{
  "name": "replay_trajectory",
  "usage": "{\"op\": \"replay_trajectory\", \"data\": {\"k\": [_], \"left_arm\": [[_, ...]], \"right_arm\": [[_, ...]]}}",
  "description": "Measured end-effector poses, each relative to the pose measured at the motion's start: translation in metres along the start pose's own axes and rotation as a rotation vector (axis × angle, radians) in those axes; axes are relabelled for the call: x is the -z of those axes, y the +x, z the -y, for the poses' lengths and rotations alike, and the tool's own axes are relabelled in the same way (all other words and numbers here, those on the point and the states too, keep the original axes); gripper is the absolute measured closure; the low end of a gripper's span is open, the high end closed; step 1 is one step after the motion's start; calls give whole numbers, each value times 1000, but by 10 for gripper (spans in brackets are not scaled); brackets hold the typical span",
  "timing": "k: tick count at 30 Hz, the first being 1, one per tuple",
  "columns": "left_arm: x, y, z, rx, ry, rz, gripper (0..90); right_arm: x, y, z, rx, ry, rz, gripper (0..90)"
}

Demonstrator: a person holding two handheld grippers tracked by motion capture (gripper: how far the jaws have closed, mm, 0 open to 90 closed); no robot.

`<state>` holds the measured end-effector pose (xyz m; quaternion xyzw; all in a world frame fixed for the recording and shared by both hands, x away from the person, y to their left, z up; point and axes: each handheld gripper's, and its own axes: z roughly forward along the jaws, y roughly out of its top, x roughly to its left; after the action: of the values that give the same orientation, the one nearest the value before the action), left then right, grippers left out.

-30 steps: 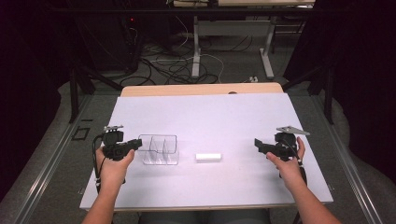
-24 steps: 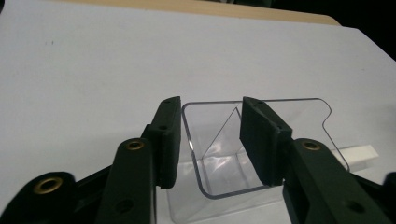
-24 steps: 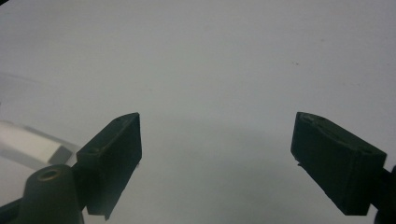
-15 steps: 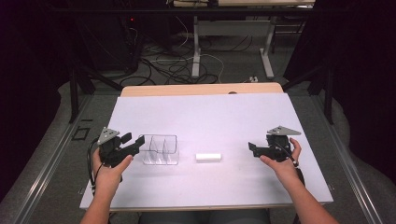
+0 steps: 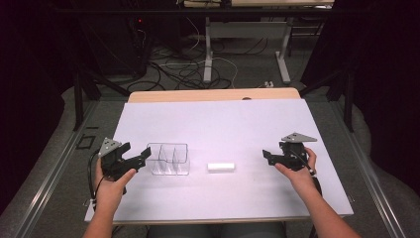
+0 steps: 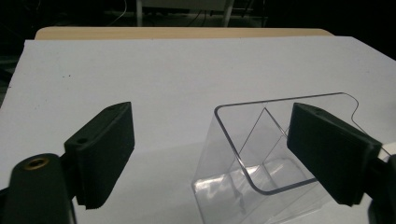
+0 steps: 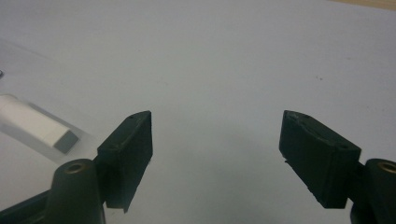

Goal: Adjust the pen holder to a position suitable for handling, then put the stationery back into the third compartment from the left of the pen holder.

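A clear plastic organiser (image 5: 168, 159) with several compartments stands left of the table's middle. My left gripper (image 5: 134, 151) is just left of it. In the left gripper view its jaws have just been opening and stand wide. The organiser's near end (image 6: 261, 154) lies between them, closer to the right fingertip (image 6: 322, 144), and neither pad presses on it. A small white block (image 5: 220, 167) lies right of the organiser. My right gripper (image 5: 271, 155) sits further right, pointing at the block. Its jaws have just been closing a little, with only bare table between them (image 7: 215, 116). The block (image 7: 37, 126) shows at that view's left.
A white sheet (image 5: 223, 124) covers the table, and a wooden strip (image 5: 213, 94) shows along its far edge. Behind the table are desk legs and loose cables (image 5: 198, 69) on the floor. Metal rails run along both sides of the table.
The left hand has sunk a little near the organiser's left end and its jaws have spread apart. The right hand has hardly moved and its jaws have narrowed slightly.
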<state>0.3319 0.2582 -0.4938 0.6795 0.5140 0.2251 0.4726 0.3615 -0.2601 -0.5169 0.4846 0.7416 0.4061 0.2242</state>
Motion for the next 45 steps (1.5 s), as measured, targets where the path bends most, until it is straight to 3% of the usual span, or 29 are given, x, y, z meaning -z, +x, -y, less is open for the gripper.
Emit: {"op": "replay_trajectory", "data": {"k": [2, 5, 9, 11, 12, 15, 19, 20, 21, 22, 28, 29, 31, 33, 34, 35, 36, 39, 40, 41, 45], "left_arm": [[0, 0, 0, 12, 1, 5, 27], [2, 0, 1, 21, -15, 8, 3], [3, 1, 3, 34, -22, 4, 2], [4, 2, 3, 41, -24, 4, 2], [4, 3, 4, 41, -30, 1, 2], [5, 3, 3, 41, -44, 0, 2], [6, 3, 3, 25, -48, 0, 2], [5, 2, 3, 28, -49, 0, 2], [5, 1, 3, 21, -45, -1, 2], [5, 1, 3, 19, -43, 0, 2], [5, -2, 3, 20, -44, -3, 2], [4, -1, 4, 17, -43, -3, 2], [4, -2, 5, 23, -37, 0, 2], [4, -2, 5, 20, -37, 1, 2], [5, -2, 5, 18, -37, 1, 2], [5, -2, 5, 22, -34, 0, 2], [5, -2, 5, 19, -36, -1, 2], [6, 0, 6, 29, -40, -5, 2], [6, 0, 6, 29, -40, -5, 2], [6, 0, 6, 30, -40, -6, 2], [6, 1, 6, 24, -40, -8, 2]], "right_arm": [[0, 0, 0, 13, 14, -3, 274], [0, 3, -1, 67, 41, 7, 312], [-3, 11, -6, 169, 84, 32, 335], [-7, 20, -10, 269, 102, 37, 357], [-7, 20, -10, 269, 102, 37, 357], [-12, 29, -14, 338, 123, -5, 392], [-15, 34, -15, 352, 145, -48, 409], [-18, 36, -16, 395, 147, -72, 416], [-18, 36, -16, 395, 147, -72, 416], [-20, 37, -18, 438, 163, -94, 421], [-22, 48, -28, 506, 203, -148, 446], [-23, 52, -32, 546, 217, -177, 449], [-24, 54, -34, 566, 231, -195, 449], [-27, 61, -39, 628, 262, -212, 441], [-27, 61, -39, 628, 262, -212, 441], [-30, 66, -42, 671, 274, -233, 438], [-30, 66, -42, 671, 274, -233, 438], [-37, 78, -48, 689, 306, -300, 427], [-37, 78, -48, 689, 306, -300, 427], [-40, 84, -51, 726, 317, -316, 421], [-47, 97, -55, 745, 368, -348, 434]]}}
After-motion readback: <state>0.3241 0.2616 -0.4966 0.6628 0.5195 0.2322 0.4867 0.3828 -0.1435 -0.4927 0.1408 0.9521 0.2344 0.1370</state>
